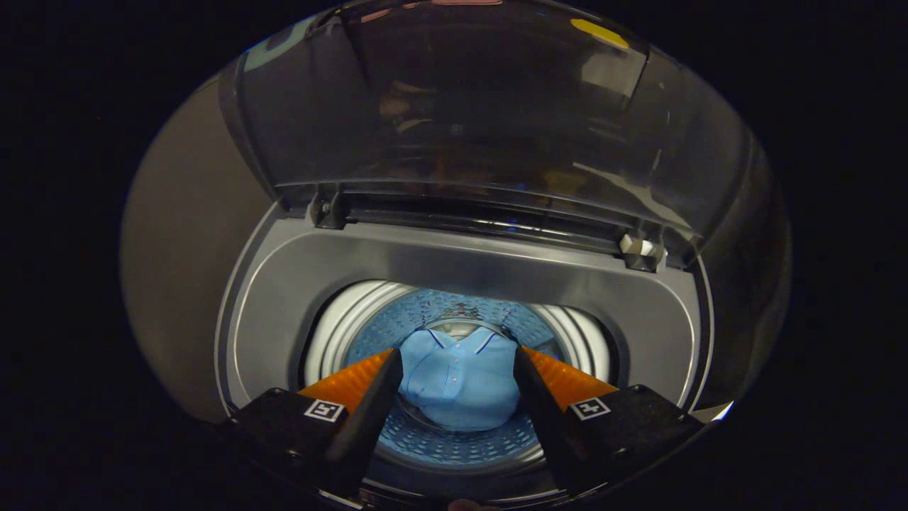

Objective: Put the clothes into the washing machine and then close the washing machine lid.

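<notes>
Gripper: your gripper (457, 369) hangs over the mouth of the washing machine, its 2 fingers spread wide apart and pointing down into the drum. They hold nothing; you can see the shirt through the gap between them, lower down and not touched.

Shirt: the light blue shirt (457, 376) lies folded on the bottom of the drum, collar side up, about in the middle. It looks soft and light, so it should stay where it lies and needs no more handling, as far as I can judge.

Drum: the drum (397, 323) has a perforated wall and looks bluish; a pale ring goes around its top. I see only 1 piece of clothing in it.

Top deck: the grey top deck (482, 266) surrounds the opening.

Lid: the transparent lid (454, 106) stands raised on its 2 hinges beyond the opening, so the closing step is not yet done. It is stiff and smooth, with a glossy surface, and it may slip. I would take it at the free upper edge, far from the hinges, and bring it down slowly so it does not slam.
</notes>
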`<state>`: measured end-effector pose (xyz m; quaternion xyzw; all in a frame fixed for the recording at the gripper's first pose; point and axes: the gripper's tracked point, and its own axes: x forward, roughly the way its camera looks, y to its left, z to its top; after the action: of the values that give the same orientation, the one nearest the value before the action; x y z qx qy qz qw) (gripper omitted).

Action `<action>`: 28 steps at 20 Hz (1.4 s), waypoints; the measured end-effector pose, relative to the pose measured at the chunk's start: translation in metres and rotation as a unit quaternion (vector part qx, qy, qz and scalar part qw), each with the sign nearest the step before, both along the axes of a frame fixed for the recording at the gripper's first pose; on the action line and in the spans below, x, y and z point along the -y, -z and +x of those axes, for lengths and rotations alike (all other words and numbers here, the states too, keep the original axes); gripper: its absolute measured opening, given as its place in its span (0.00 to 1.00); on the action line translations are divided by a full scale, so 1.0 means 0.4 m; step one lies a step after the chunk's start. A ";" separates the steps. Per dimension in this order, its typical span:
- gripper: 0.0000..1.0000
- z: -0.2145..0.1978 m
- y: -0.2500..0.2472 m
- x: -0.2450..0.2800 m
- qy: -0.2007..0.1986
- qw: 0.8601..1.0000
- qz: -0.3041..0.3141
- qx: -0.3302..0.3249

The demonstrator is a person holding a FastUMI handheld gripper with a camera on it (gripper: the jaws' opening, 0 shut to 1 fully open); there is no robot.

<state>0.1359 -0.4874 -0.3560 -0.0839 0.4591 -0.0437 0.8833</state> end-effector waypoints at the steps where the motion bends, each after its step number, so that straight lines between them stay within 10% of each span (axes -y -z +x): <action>1: 0.99 0.002 -0.001 -0.006 0.004 1.000 0.008 0.002; 17: 1.00 -0.025 -0.257 -0.089 -0.032 0.994 0.055 0.091; 23: 1.00 -0.012 -0.450 -0.139 -0.018 0.981 0.110 0.158; 28: 1.00 -0.006 -0.659 -0.212 -0.079 0.956 0.121 0.255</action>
<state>0.1337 -0.4027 -0.0924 0.0013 0.2121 0.0625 0.9753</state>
